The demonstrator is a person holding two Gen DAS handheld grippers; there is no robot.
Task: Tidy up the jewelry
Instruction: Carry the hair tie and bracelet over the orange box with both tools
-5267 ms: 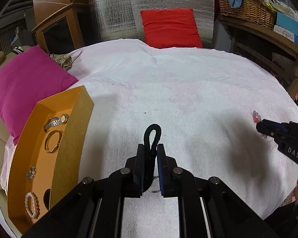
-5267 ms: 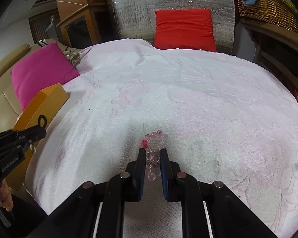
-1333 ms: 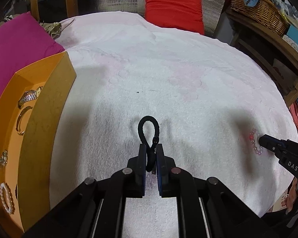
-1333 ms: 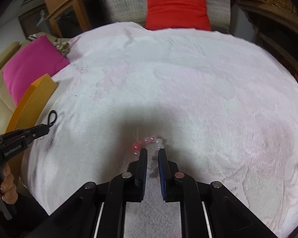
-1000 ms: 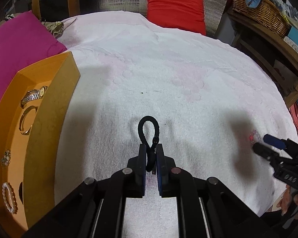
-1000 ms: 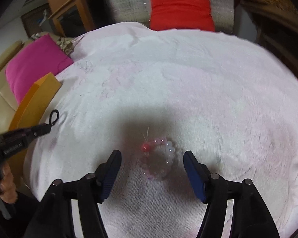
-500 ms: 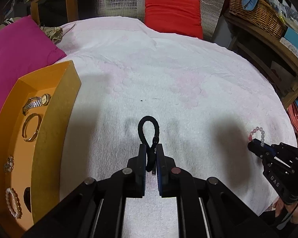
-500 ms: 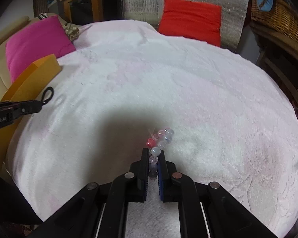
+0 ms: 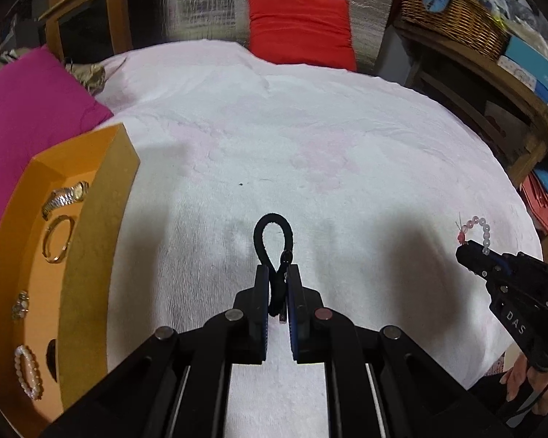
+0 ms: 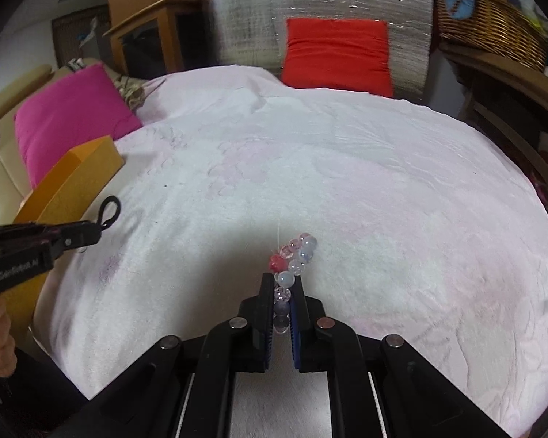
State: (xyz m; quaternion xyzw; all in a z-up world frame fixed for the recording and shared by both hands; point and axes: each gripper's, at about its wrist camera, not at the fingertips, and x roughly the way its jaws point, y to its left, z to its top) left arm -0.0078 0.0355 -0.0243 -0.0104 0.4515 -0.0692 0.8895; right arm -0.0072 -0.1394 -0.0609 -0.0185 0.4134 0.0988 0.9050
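Note:
My left gripper (image 9: 277,273) is shut on a black cord bracelet (image 9: 273,233), whose loop sticks up past the fingertips above the white towel. It also shows in the right wrist view (image 10: 109,210). My right gripper (image 10: 283,281) is shut on a pink and clear bead bracelet (image 10: 296,253) and holds it above the towel; it shows at the right of the left wrist view (image 9: 475,228). An orange tray (image 9: 95,241) at the left holds a watch (image 9: 65,194), a gold bangle (image 9: 56,239), a small brooch (image 9: 20,304) and a pearl bracelet (image 9: 27,372).
A magenta cushion (image 9: 29,109) lies behind the tray. A red cushion (image 9: 299,29) leans on a silver padded back at the far side. A wooden shelf with a wicker basket (image 9: 453,11) stands to the right. The white towel (image 9: 310,153) covers the round surface.
My right gripper opened over the bead bracelet on the towel, shut on it and lifted it. My left gripper kept hold of the black cord bracelet and rose slightly.

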